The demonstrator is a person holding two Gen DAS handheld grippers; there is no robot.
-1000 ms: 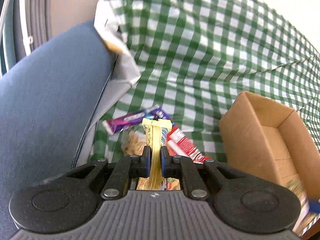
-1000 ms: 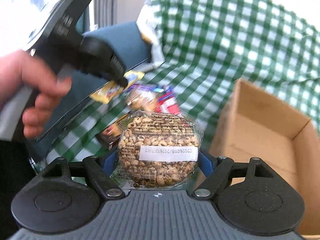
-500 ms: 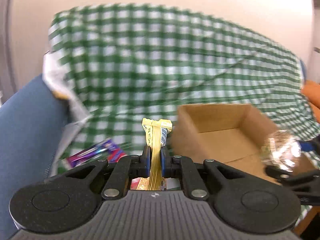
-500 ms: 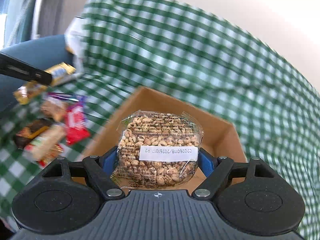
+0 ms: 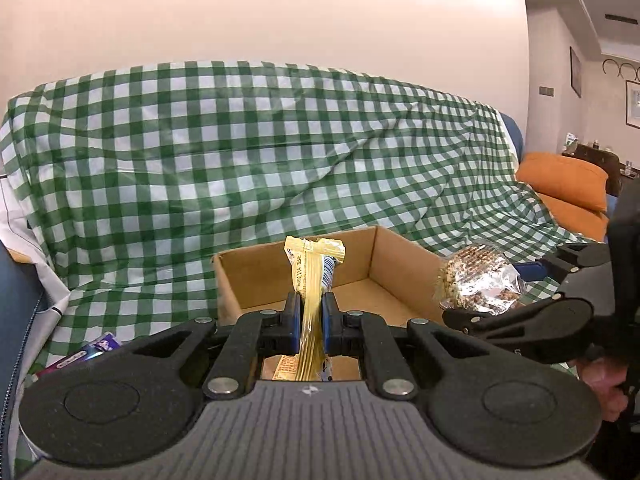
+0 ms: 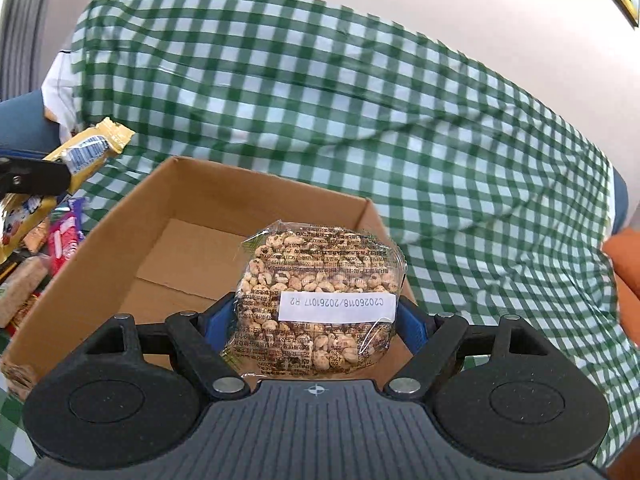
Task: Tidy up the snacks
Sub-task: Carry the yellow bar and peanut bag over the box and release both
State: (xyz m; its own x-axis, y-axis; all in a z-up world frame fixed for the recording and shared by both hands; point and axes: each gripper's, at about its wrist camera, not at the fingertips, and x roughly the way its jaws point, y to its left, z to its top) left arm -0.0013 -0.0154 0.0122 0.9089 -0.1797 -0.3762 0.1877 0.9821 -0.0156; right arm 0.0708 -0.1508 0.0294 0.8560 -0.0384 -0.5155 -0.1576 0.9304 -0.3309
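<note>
Your left gripper (image 5: 311, 322) clamps the yellow wrapper (image 5: 310, 280); right gripper (image 6: 316, 320) pinches the peanut pack (image 6: 320, 280), both frame-centre, tilted down over the cardboard box (image 6: 132, 240).

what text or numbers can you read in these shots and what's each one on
"C20260118/20261017 R2", upside down, on the white sticker of the puffed grain pack.
Fine print on that pack's clear wrap: too small to read.
Print on the yellow wrapper: too blurred.
Loose snacks beside the cardboard box: unreadable.

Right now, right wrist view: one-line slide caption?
Right gripper holds a puffed-grain pack above the open box.
</note>
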